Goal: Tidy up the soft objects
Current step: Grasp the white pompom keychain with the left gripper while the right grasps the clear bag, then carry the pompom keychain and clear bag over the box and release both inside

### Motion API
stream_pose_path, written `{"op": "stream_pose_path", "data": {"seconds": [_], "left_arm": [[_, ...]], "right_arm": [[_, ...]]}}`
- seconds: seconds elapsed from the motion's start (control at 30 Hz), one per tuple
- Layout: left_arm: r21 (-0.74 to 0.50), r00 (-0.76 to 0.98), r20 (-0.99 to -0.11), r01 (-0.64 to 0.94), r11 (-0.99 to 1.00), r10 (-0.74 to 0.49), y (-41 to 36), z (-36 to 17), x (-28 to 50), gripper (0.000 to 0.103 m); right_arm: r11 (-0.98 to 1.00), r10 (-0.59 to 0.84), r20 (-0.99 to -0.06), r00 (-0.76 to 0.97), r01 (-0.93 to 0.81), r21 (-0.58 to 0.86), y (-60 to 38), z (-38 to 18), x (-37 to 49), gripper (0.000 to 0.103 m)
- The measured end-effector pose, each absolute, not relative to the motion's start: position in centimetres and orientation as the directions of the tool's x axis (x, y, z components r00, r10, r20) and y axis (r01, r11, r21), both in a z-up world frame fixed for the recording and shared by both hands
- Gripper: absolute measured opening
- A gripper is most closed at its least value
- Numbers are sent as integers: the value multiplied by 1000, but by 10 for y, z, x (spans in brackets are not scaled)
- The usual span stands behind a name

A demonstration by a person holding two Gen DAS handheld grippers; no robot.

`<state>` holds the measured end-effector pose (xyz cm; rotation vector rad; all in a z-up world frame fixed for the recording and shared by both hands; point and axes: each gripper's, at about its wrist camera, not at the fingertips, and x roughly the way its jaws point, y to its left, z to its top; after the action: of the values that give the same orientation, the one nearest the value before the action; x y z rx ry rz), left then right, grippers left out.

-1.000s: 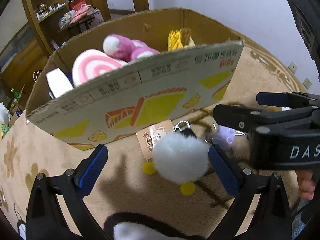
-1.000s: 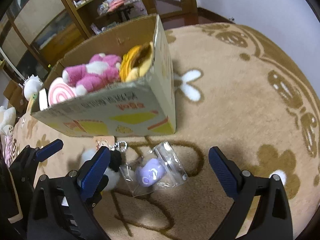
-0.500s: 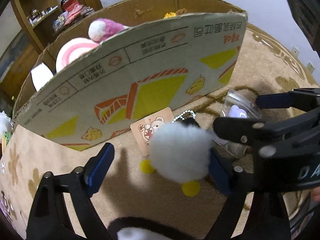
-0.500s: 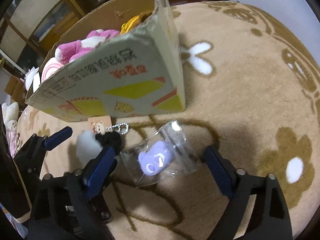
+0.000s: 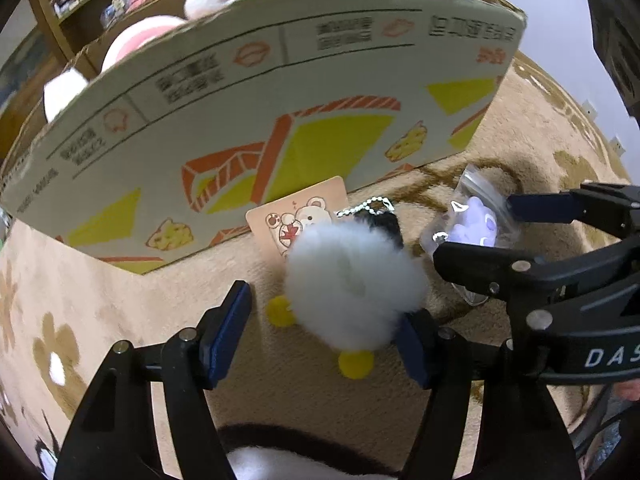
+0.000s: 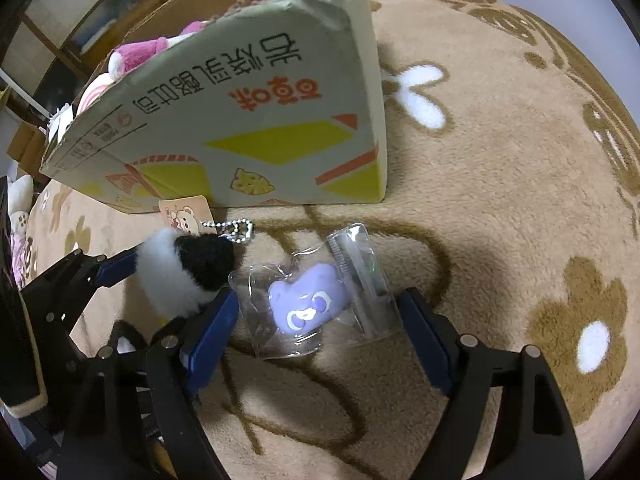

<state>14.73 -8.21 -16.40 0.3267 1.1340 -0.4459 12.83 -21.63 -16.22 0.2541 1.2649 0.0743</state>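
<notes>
A fluffy white and black penguin keychain (image 5: 352,284) with yellow feet and a paper tag lies on the beige rug, in front of the cardboard box (image 5: 248,120). My left gripper (image 5: 320,328) is open with its jaws on either side of the penguin. A purple soft toy in a clear plastic bag (image 6: 308,300) lies right of the penguin (image 6: 184,272). My right gripper (image 6: 320,328) is open, low over the rug, with its jaws on either side of the bag. The box holds pink, white and yellow plush toys (image 6: 136,56).
The box wall (image 6: 248,120) stands just beyond both toys. A black and white plush (image 5: 280,456) lies under the left gripper. Wooden shelves (image 5: 80,4) stand behind the box. More plush toys (image 6: 18,208) lie at the far left of the rug (image 6: 500,160).
Both grippers have moved down and forward. The left jaws now straddle the penguin and the right jaws now straddle the bagged purple toy. The box looms closer.
</notes>
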Motion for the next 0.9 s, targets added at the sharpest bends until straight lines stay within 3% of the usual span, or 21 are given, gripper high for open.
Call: {"op": "stream_pose_path", "data": {"seconds": [0.23, 0.33, 0.43, 0.6, 0.67, 0.77, 0.9], "left_arm": [[18, 345, -921, 500, 866, -180, -77, -163, 156, 61], [23, 347, -922, 492, 870, -172, -77, -165, 151, 56], [16, 345, -922, 486, 874, -175, -73, -164, 149, 49], [9, 352, -919, 473, 881, -179, -66, -161, 148, 34], [-9, 346, -919, 465, 885, -191, -67, -161, 149, 25], [-33, 341, -917, 454, 890, -208, -62, -156, 146, 18], [-54, 344, -907, 475, 878, -242, -62, -148, 138, 14]], "right_arm": [[983, 153, -949, 277, 53, 174, -210, -169, 135, 83], [986, 135, -954, 268, 57, 155, -209, -169, 136, 74], [987, 120, -954, 276, 70, 144, -213, -165, 135, 58], [984, 134, -944, 302, 70, 162, -216, -157, 132, 46], [978, 171, -935, 310, 62, 199, -215, -151, 128, 24], [980, 172, -925, 339, 35, 195, -213, -137, 124, 17], [985, 147, -918, 368, 28, 169, -204, -127, 120, 14]]}}
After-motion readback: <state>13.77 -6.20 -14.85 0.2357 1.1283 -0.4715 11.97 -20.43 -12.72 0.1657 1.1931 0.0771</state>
